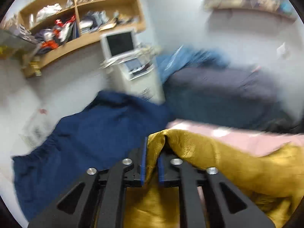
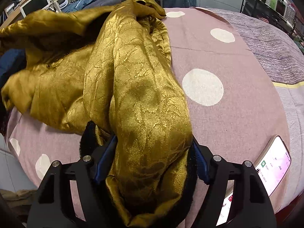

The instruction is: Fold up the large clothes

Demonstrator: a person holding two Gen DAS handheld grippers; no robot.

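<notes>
Left gripper (image 1: 152,163) clamped on a fold of the gold garment (image 1: 218,163), bottom centre of frame. Right gripper (image 2: 152,159) has a thick bunch of it (image 2: 136,87) between blue pads (image 2: 105,157); closure unclear. Garment spreads left across pink dotted sheet (image 2: 218,57). Phone (image 2: 273,163) lower right. Navy cloth (image 1: 91,133) beyond, shelves (image 1: 79,9) upper left.

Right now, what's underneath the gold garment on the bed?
The gold garment lies on a pink sheet with white dots, bare to its right. A black furry lining peeks out below its near edge. Whatever else lies beneath the heaped cloth is covered.
</notes>
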